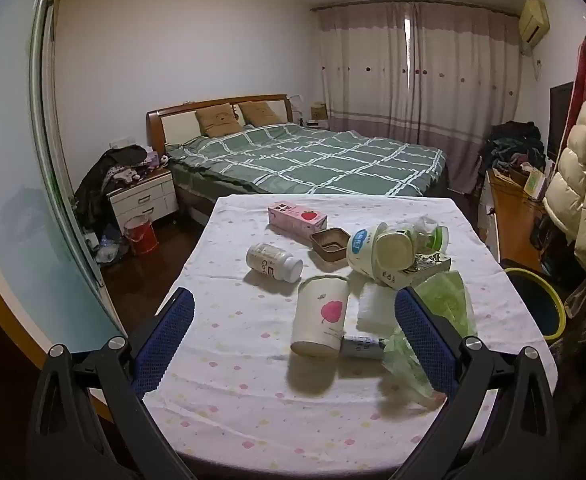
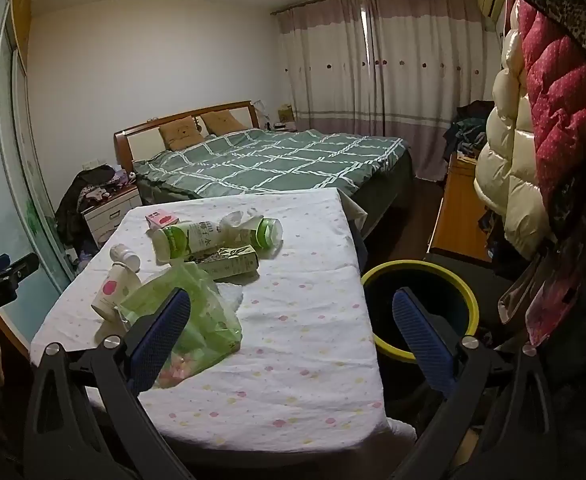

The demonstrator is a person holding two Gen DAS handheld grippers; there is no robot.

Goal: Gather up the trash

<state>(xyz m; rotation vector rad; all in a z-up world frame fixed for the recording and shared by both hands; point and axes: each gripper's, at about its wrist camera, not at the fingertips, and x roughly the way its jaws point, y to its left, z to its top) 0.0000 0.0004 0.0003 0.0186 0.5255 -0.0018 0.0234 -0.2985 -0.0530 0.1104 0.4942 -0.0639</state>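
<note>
1. Hovering above the near edge of the worktop [image 1: 221, 412], the left gripper [image 1: 293, 320] has its jaws spread wide and holds nothing; a paper cup [image 1: 321, 320] lies on its side between the blue fingers [image 1: 165, 344], touching neither.
2. Beyond the cup lie a white bottle [image 1: 274, 261], a pink carton [image 1: 297, 218], a brown tray [image 1: 330, 243] and a big white tub [image 1: 377, 252], all close together on the dotted cloth.
3. A green plastic bag [image 1: 447, 304] sits just beside the cup, partly behind the right-hand finger.
4. The right gripper [image 2: 291, 312] is also wide open and empty, held over the worktop's right-hand edge.
5. Its left finger overlaps the green bag in the right wrist view; whether they touch, I cannot tell.
6. A dark bin with a yellow rim [image 2: 421, 276] stands on the floor just beside the worktop, partly behind the other finger.
7. A bed [image 2: 277, 160] with a green checked cover stands behind.
</note>
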